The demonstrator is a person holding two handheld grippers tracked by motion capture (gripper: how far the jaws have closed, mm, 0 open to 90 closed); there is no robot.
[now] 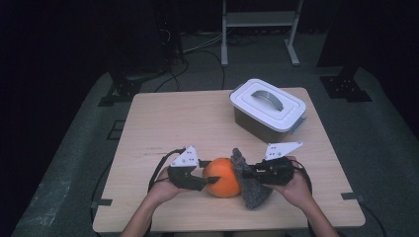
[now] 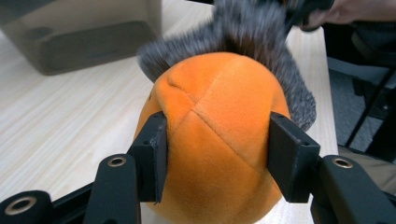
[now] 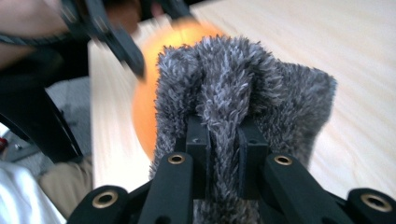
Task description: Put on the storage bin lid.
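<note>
An orange plush ball [image 1: 223, 177] lies near the table's front edge, between the two hands. My left gripper [image 1: 207, 178] comes at it from the left. In the left gripper view both pads [image 2: 154, 154] press on the ball's [image 2: 215, 116] sides, so that gripper is shut on it. A grey fuzzy cloth [image 1: 251, 191] stands against the ball's right side. My right gripper [image 1: 249, 174] is shut on a fold of this cloth [image 3: 233, 88], pinched between the jaws of that gripper [image 3: 223, 158]. Behind the cloth the ball [image 3: 147, 107] shows as a blurred orange shape.
A lidded container [image 1: 267, 109] with a white lid and grey handle stands at the back right of the wooden table [image 1: 173, 118]. The floor beyond the table holds cables and a metal frame.
</note>
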